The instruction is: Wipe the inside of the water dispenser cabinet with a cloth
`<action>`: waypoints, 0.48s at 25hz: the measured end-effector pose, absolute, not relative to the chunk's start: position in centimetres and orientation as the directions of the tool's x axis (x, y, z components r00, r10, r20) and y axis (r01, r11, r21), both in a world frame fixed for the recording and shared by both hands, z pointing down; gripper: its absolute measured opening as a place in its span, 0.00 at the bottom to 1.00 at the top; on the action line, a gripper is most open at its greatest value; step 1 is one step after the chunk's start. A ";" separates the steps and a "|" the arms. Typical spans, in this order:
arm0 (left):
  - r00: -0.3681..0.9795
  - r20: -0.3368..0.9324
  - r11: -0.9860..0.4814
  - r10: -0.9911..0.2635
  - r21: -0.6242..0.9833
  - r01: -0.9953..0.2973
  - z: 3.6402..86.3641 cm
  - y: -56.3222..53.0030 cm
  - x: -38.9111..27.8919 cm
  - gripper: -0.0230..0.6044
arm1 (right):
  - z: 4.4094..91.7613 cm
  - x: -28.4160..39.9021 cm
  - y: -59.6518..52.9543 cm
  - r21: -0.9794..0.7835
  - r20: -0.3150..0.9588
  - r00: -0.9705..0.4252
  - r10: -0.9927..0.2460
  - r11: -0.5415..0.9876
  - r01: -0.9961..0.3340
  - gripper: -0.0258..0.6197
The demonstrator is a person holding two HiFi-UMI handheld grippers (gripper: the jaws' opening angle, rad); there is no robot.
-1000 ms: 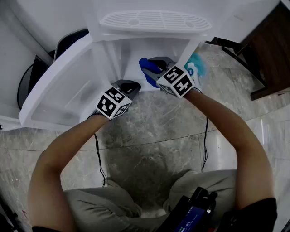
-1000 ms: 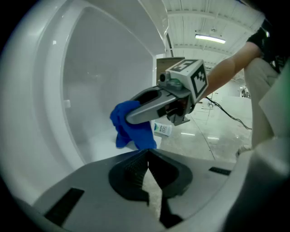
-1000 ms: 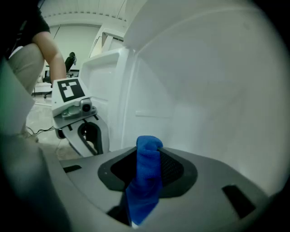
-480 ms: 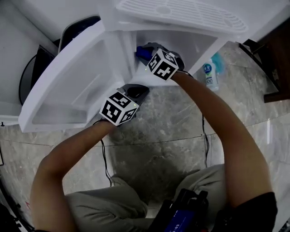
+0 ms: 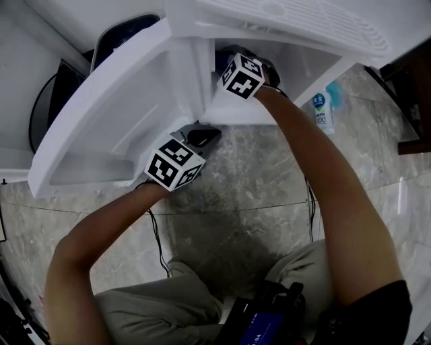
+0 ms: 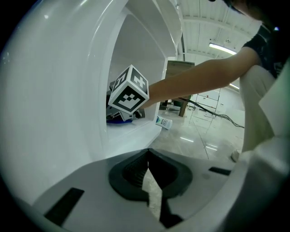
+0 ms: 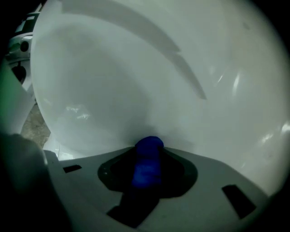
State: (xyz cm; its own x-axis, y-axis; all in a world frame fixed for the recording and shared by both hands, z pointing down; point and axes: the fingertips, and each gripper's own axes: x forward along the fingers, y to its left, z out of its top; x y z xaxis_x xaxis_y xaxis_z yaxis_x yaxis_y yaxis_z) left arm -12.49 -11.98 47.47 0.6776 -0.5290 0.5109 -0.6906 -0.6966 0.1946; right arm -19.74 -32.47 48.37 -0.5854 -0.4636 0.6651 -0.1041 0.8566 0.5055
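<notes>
The white water dispenser cabinet stands open, its door swung out to the left. My right gripper is inside the cabinet, shut on a bunched blue cloth whose tip is at the curved white inner wall. In the head view only its marker cube shows; the jaws and cloth are hidden under the dispenser's top. In the left gripper view that cube sits over the cabinet floor with a bit of blue cloth beneath it. My left gripper is shut and empty, just outside the opening beside the door.
A small bottle with a blue label is on the marble floor to the right of the cabinet. The dispenser's drip grille overhangs the opening. A dark bin is behind the door. Cables trail by the person's knees.
My right gripper went deeper into the cabinet and rolled; the blue cloth has passed out of the head view. My left gripper shifted a little along the door's edge, still shut.
</notes>
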 end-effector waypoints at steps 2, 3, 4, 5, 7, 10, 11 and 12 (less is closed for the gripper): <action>0.672 0.509 -0.696 -0.539 0.181 -0.695 47.3 -12.4 -12.6 0.05 | 48.4 -19.5 -31.9 0.499 0.670 -0.583 -0.460 0.860 -0.105 0.20; 0.669 0.506 -0.696 -0.544 0.173 -0.697 47.1 -12.7 -12.7 0.05 | 48.4 -19.5 -31.4 0.494 0.674 -0.585 -0.451 0.864 -0.097 0.20; 0.668 0.503 -0.696 -0.549 0.167 -0.698 47.0 -12.9 -12.7 0.05 | 48.4 -19.4 -30.7 0.489 0.678 -0.589 -0.439 0.868 -0.084 0.20; 0.667 0.500 -0.696 -0.553 0.163 -0.699 46.9 -13.2 -12.6 0.05 | 48.4 -19.3 -30.0 0.483 0.682 -0.596 -0.424 0.873 -0.068 0.20; 0.667 0.495 -0.697 -0.557 0.159 -0.700 46.8 -13.7 -12.4 0.05 | 48.5 -19.1 -28.8 0.476 0.685 -0.609 -0.400 0.878 -0.041 0.20; 0.671 0.495 -0.702 -0.553 0.158 -0.695 47.1 -14.2 -11.9 0.05 | 48.7 -19.1 -28.3 0.491 0.691 -0.608 -0.391 0.871 -0.003 0.20; 0.673 0.495 -0.704 -0.550 0.158 -0.692 47.2 -14.2 -11.7 0.05 | 48.8 -19.2 -28.5 0.504 0.691 -0.603 -0.399 0.864 0.007 0.20; 0.674 0.496 -0.706 -0.547 0.159 -0.690 47.2 -14.2 -11.6 0.05 | 48.8 -19.3 -28.8 0.518 0.689 -0.598 -0.411 0.855 0.010 0.20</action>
State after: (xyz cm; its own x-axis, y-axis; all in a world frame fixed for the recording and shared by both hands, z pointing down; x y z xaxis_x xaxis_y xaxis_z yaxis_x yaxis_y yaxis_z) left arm -11.64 -14.17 47.23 0.6744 -0.5471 0.4958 -0.6900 -0.7061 0.1594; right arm -19.28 -28.83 48.78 -0.5975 -0.4107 0.6887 0.0099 0.8551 0.5184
